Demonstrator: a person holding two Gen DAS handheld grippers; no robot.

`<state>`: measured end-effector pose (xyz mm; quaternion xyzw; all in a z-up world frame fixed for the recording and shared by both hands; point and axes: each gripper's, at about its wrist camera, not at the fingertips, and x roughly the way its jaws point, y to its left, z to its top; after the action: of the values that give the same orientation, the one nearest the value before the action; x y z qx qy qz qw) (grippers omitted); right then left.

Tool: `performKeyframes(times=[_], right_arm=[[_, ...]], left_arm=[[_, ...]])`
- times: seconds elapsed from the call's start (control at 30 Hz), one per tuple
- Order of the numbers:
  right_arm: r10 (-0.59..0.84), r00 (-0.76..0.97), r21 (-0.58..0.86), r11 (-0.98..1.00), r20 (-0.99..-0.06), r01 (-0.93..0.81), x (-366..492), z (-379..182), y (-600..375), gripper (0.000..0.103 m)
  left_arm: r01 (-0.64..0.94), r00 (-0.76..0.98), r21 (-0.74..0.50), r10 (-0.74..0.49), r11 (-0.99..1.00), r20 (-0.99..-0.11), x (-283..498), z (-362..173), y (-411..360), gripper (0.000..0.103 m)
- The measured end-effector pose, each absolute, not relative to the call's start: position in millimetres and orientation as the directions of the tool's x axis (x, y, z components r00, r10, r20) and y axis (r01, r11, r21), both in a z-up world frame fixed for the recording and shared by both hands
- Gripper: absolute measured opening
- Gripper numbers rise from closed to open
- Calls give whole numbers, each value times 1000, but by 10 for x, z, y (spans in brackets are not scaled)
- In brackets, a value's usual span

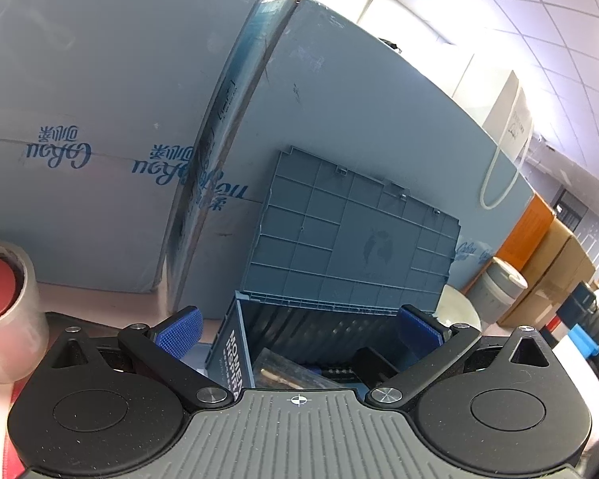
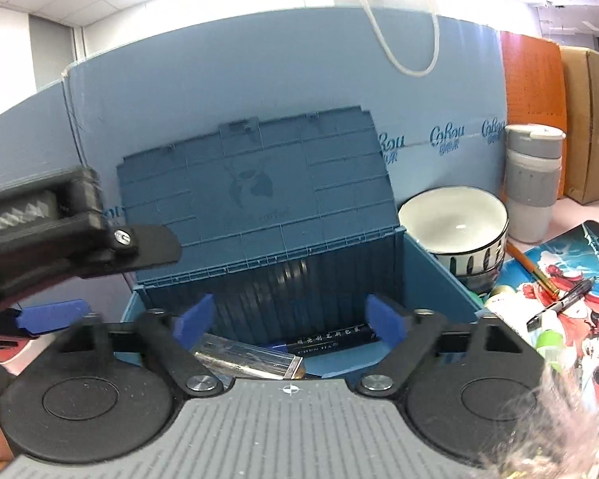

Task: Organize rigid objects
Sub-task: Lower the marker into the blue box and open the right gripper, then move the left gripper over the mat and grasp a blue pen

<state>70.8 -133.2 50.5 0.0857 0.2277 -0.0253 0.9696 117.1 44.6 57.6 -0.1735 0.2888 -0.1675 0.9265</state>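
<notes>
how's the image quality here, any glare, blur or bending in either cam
Left wrist: ceiling lights blow out top right; fisheye bows the blue board edges; tape roll soft at the frame edge. Right wrist: evenly lit, storage box sharp, the left gripper close and slightly blurred, smeared lower-right corner.

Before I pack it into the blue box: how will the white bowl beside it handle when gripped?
The bowl looks glazed ceramic, so probably slippery between claw pads and breakable if dropped. It seems heavy for its size. It appears to sit on a second bowl, so a sideways push might slide it off.
</notes>
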Motion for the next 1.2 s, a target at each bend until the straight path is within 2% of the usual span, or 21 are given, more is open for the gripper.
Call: performKeyframes(times=[0.1, 0.2, 0.43, 0.6, 0.93, 1.2], right_arm=[[-40, 900, 140, 984, -434, 111, 619, 542, -1356, 96], [-47, 904, 175, 975, -424, 133, 487, 577, -1438, 97], [-103, 932, 260, 944, -349, 202, 45, 719, -1858, 103], [-199, 921, 245, 926, -334, 289, -315, 734, -2213, 103], [-333, 881, 311, 843, -337, 438, -937, 598, -2932, 103], [-336, 885, 368, 817, -324, 444, -1076, 403, -3307, 103]], left_arm=[[222, 777, -412, -416, 883, -472, 1158, 583, 428, 103], [230, 785, -413, -419, 881, -457, 1130, 613, 433, 103], [300, 801, -434, -472, 849, -369, 954, 770, 423, 103], [382, 812, -306, -475, 872, -339, 711, 920, 142, 103], [633, 680, -212, -666, 744, -307, 320, 945, -529, 103], [730, 611, -193, -752, 656, -247, 9, 839, -792, 103]])
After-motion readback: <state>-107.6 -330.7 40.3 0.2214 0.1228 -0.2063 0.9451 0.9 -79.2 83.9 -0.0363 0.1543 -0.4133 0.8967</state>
